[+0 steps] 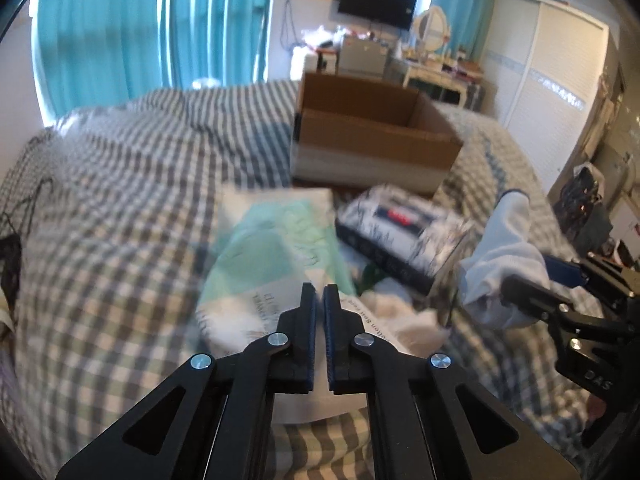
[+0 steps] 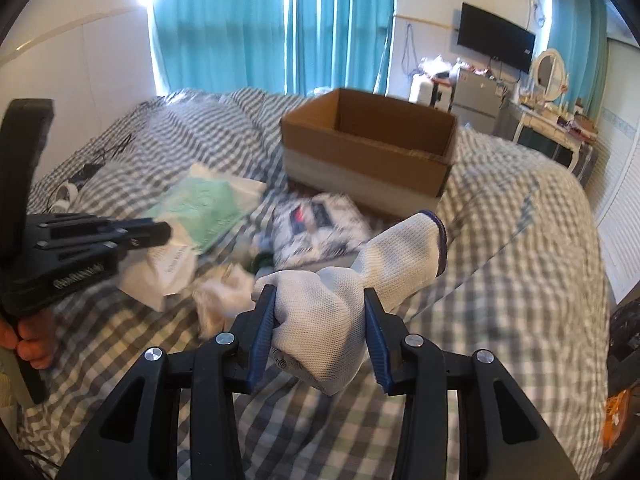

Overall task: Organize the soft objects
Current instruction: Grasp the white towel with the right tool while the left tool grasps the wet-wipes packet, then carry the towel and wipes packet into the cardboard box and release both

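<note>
Nearest in the right wrist view, the right gripper [image 2: 320, 320] is clenched on a bunched white knit glove [image 2: 324, 320], low centre of the frame, probably to carry it to the open cardboard box [image 2: 368, 160] above. The glove's long axis runs up-right, its blue-edged cuff pointing toward the box. The left gripper [image 1: 319, 304] is closed on nothing, above a green-white pack [image 1: 264, 248].

1. You have one white glove [image 2: 320, 320]
2. You see one cardboard box [image 2: 368, 148]
3. You count two soft packs: one green-and-white pack [image 1: 264, 256], one dark blue-and-white pack [image 1: 400, 228]
4. You see one crumpled white cloth [image 2: 224, 296]
</note>
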{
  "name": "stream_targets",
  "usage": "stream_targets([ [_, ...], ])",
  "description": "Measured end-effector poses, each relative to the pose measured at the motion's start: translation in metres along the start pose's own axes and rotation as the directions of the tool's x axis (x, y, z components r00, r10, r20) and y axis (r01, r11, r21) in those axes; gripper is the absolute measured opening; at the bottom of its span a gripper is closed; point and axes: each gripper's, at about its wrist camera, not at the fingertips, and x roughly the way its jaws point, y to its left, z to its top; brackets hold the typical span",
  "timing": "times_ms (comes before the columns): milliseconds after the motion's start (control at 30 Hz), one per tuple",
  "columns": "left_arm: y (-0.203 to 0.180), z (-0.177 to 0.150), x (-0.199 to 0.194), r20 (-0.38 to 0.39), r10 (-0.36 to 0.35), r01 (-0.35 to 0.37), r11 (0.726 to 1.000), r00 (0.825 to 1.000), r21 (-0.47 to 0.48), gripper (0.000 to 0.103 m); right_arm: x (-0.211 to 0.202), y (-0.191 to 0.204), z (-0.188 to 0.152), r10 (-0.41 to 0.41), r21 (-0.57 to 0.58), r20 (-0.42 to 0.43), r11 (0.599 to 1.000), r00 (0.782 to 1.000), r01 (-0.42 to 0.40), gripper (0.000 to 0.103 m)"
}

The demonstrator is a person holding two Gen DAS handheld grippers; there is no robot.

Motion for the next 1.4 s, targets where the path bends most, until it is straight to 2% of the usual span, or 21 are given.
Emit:
stream_targets([
  [233,-0.015,0.038,-0.038,0.105,-0.035,0.029,0.998,0.994,0.052,0.002,-0.018,-0.022,0.027,-0.026,0.031,0.066,0.999,0.997,0.024,0.041],
  [433,-0.033,0.079,-0.047,0.159,-0.074,0.058,0.993,0.984,0.104,0.002,-0.032,-0.04,0.065,-0.03,0.038,0.146,0.999,0.989,0.024,0.041],
  [500,-0.04,0.097,-0.048,0.181,-0.098,0.075,0.989,0.979,0.128,0.002,-0.035,-0.045,0.082,-0.028,0.024,0.174,0.999,0.984,0.025,0.041],
  [600,-0.05,0.12,-0.048,0.218,-0.097,0.054,0.979,0.971,0.194,0.002,-0.036,-0.052,0.109,-0.029,-0.023,0.207,0.999,0.978,0.035,0.041],
  [700,-0.054,0.145,-0.043,0.252,-0.14,0.076,0.966,0.957,0.248,0.002,-0.031,-0.061,0.132,-0.02,-0.067,0.24,0.997,0.971,0.037,0.041],
  [800,-0.055,0.166,-0.026,0.255,-0.161,0.087,0.956,0.953,0.279,0.002,-0.015,-0.074,0.156,-0.013,-0.094,0.254,0.995,0.967,0.038,0.041],
  [933,-0.052,0.193,0.012,0.225,-0.17,0.099,0.95,0.959,0.296,0.002,0.011,-0.088,0.182,0.012,-0.124,0.285,0.992,0.958,0.024,0.041],
  [1067,-0.048,0.211,0.054,0.195,-0.176,0.113,0.948,0.965,0.298,0.002,0.055,-0.101,0.206,0.076,-0.166,0.278,0.986,0.957,-0.03,0.041],
  [1167,-0.048,0.214,0.082,0.172,-0.17,0.113,0.947,0.97,0.3,0.002,0.09,-0.104,0.21,0.122,-0.21,0.238,0.975,0.964,-0.072,0.041],
  [1400,-0.049,0.21,0.136,0.099,-0.154,0.116,0.944,0.983,0.31,0.003,0.15,-0.123,0.193,0.135,-0.223,0.129,0.969,0.982,-0.104,0.041],
])
